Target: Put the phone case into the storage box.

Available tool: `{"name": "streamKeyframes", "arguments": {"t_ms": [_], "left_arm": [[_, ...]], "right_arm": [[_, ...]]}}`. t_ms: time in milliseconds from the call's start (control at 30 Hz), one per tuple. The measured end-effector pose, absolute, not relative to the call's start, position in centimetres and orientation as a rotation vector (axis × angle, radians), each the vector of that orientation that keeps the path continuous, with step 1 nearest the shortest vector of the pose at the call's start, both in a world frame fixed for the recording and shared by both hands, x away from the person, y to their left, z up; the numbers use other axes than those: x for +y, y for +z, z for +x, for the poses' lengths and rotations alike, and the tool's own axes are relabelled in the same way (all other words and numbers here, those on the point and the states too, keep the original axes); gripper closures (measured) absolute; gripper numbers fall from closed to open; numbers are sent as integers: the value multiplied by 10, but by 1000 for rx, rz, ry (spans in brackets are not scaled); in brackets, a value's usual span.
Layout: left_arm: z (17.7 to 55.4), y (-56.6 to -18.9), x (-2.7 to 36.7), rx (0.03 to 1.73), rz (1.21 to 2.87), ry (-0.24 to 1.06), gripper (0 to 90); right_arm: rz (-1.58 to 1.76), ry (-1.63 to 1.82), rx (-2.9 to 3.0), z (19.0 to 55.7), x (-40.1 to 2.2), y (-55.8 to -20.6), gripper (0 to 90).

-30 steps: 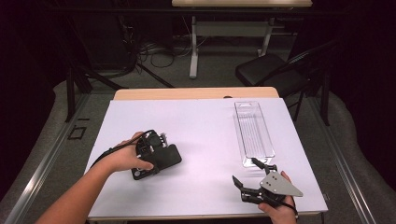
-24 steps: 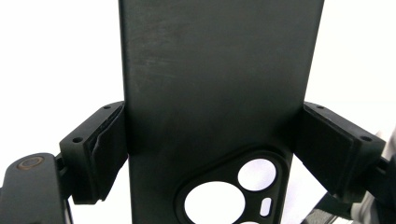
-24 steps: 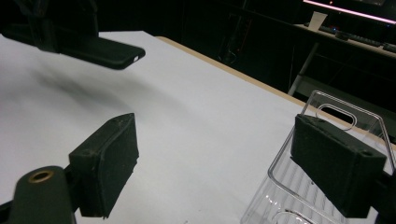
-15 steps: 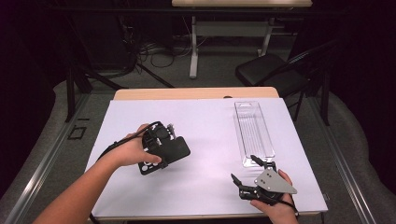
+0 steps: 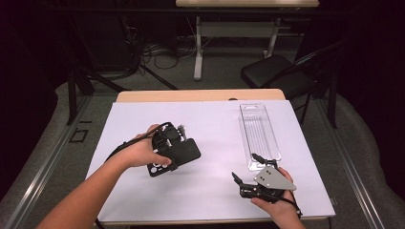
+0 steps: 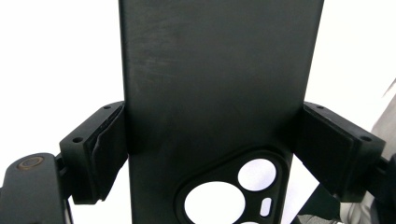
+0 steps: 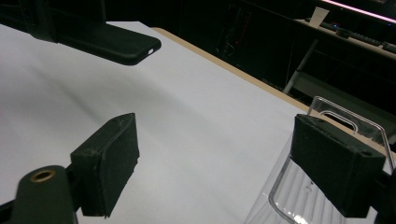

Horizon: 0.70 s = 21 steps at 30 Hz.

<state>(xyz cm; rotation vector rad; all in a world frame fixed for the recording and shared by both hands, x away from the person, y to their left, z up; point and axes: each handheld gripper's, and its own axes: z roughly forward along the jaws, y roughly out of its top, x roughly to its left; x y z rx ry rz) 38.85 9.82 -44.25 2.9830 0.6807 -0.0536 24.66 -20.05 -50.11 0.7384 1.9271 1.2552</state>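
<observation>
A black phone case [image 5: 180,153] with a camera cutout hangs a little above the white table sheet [image 5: 215,124], tilted. My left gripper [image 5: 165,141] is shut on it. In the left gripper view both pads [image 6: 108,148] press on the long sides of the case [image 6: 215,84]. My right gripper [image 5: 246,167] rests low at the front right, open, with nothing between its fingers. Along the jaws of the right gripper [image 7: 219,158] I see the sheet, the case's end [image 7: 121,45] at the upper left, and a clear plastic tray [image 7: 285,186] behind the right-hand jaw.
The clear plastic tray [image 5: 259,133] lies lengthwise on the right side of the sheet, just beyond the right gripper. A black chair [image 5: 277,74] and a table leg [image 5: 197,45] stand past the far edge. A cable trails from the left gripper.
The left hand has lifted the phone case and carried it a little to the right and away from the front edge. The right gripper has hardly moved.
</observation>
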Motion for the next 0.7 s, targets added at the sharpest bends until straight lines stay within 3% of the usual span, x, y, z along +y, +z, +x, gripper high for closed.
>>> {"name": "streamKeyframes", "arguments": {"t_ms": [700], "left_arm": [[391,-436,61,630,3000,-76,144]], "right_arm": [[572,1148,2024,280,-165,-490,151]]}}
